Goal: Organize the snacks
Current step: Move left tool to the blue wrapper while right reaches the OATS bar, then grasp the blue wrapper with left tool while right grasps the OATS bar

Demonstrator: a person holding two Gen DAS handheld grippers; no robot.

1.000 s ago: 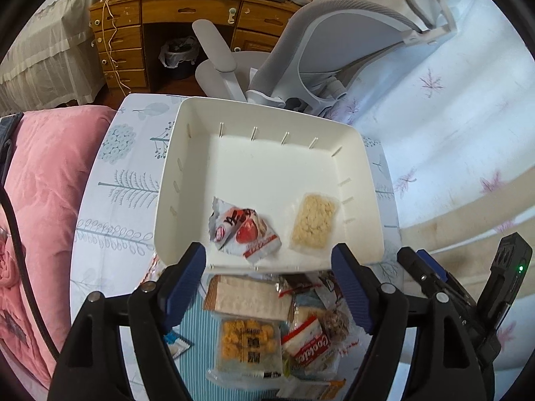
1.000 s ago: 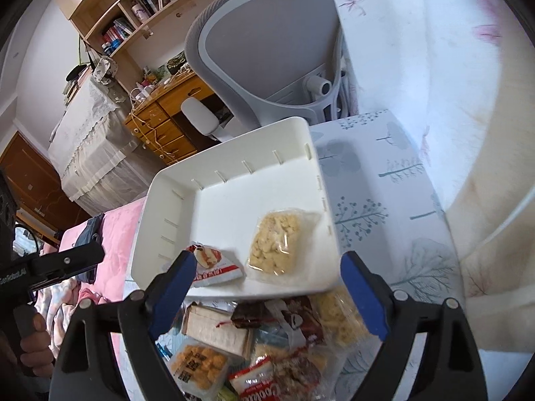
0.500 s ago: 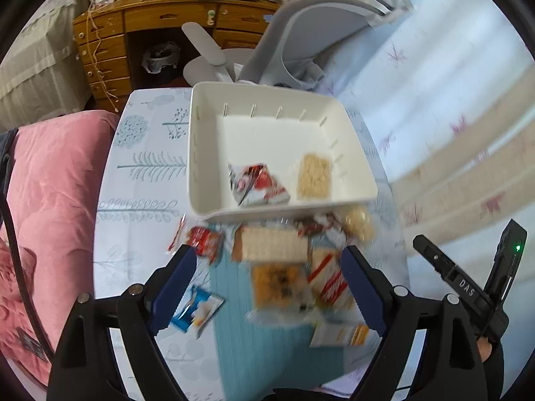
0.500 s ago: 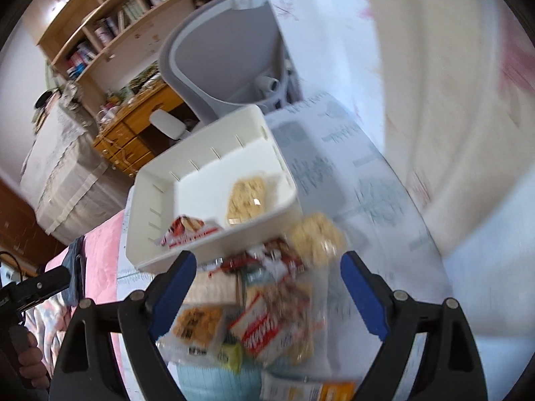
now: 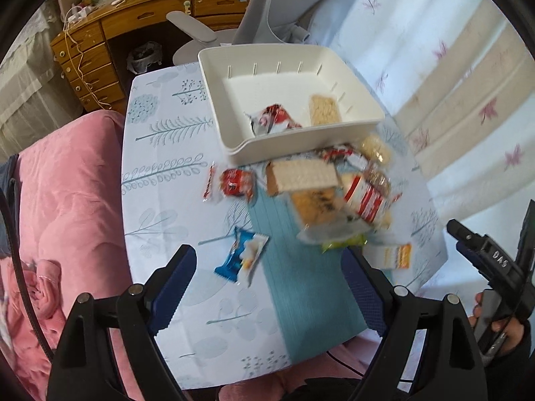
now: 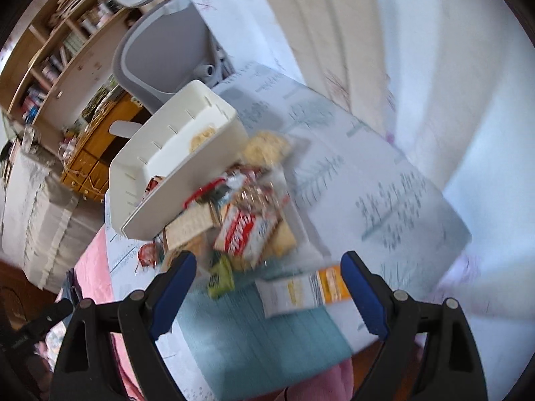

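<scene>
Both jaws wide, nothing between: left hand-held gripper (image 5: 267, 287) above the near counter (image 5: 160, 153) edge, right hand-held gripper (image 6: 267, 290) likewise empty. Nearest to left: blue packet (image 5: 241, 258), just beyond the fingertips, lying alone. Nearest to right: white-and-orange packet (image 6: 302, 289), between the jaws' line, on the teal mat (image 6: 260, 330). Farther: heaped snack pile (image 5: 334, 193), wrappers overlapping. Farthest: white bin (image 5: 291, 100), two packets inside. Risks: closing into the heap could pinch two wrappers or drag neighbours off the edge; slick film may slip.
</scene>
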